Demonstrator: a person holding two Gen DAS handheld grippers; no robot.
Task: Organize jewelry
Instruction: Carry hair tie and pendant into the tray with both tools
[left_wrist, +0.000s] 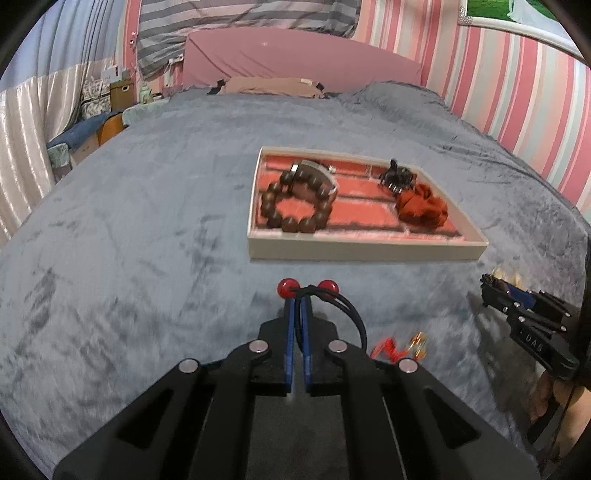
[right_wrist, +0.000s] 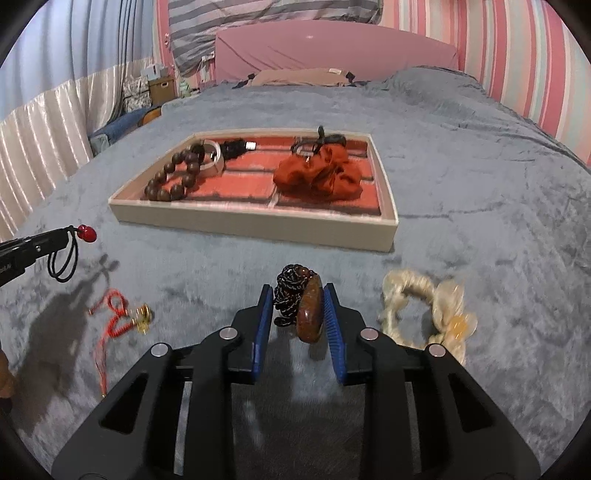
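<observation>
While the left hand-held gripper (left_wrist: 298, 295) hangs above the bed (left_wrist: 129, 221) with its fingers pinched together on a black hair tie with two red beads (left_wrist: 308, 288), the right hand-held gripper (right_wrist: 298, 295) has its fingers around a brown pendant on a black braided cord (right_wrist: 301, 306), seemingly clamped on it, with the stone against the right pad. The step in hand looks like carrying both pieces to the tray (right_wrist: 255, 221), which sits ahead of each hand-held gripper. To do it well, I would lift the pendant high enough for its cord to clear the near wall, choose a free compartment, and lower before letting go so nothing bounces across the dividers. The tray's red lining already holds a wooden bead bracelet (right_wrist: 173, 177) with a white bangle (right_wrist: 216, 158) at the far left, a black hair claw (left_wrist: 397, 177) farther back, and a rust scrunchie (right_wrist: 317, 177) on the right. A red cord with gold charms (right_wrist: 118, 321) lies left of the right hand-held gripper and a cream scrunchie (right_wrist: 424, 314) just to its right, both on the bed.
</observation>
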